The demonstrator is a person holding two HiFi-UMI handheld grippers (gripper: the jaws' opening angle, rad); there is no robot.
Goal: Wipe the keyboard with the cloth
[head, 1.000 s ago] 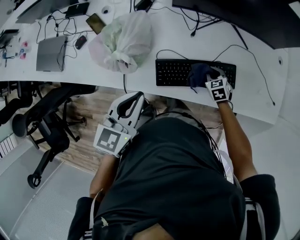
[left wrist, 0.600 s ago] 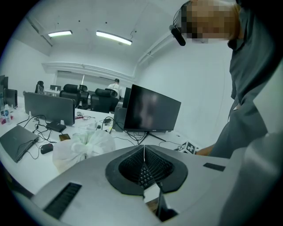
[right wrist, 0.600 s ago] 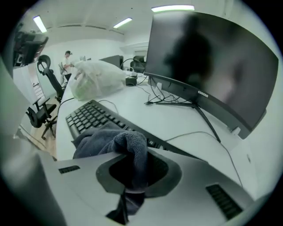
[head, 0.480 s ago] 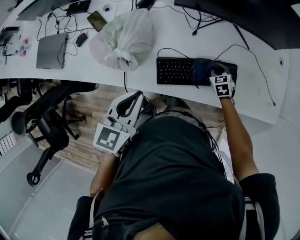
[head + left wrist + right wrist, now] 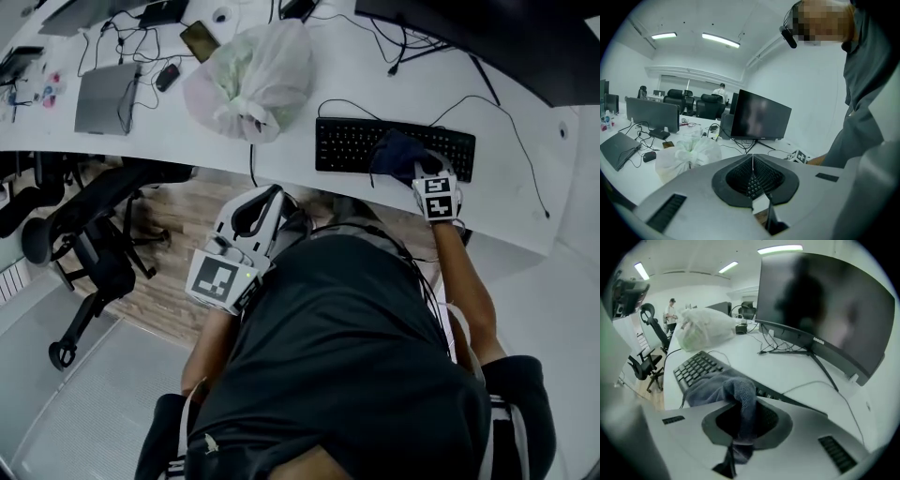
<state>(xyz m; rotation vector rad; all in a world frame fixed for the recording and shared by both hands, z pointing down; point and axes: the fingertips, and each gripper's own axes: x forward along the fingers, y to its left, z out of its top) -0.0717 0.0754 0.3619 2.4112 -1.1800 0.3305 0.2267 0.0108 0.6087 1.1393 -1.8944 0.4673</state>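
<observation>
As the right gripper [image 5: 419, 169] clamps a fold of the dark cloth [image 5: 394, 150] between its 2 jaws, the rest of the cloth lies spread over keys right of the middle of the black keyboard [image 5: 349, 144]. The keyboard sits close to the near edge of the white desk [image 5: 511, 202], its long axis parallel to that edge. Bare keys run mostly to the gripper's left, with a shorter stretch to its right. The right arm reaches forward, nearly straight, over the edge. The left gripper [image 5: 265, 202], jaws together on nothing, hangs off the desk by the person's chest, well apart from the keyboard. The right is plainly nearer for a stroke, likely leftward.
</observation>
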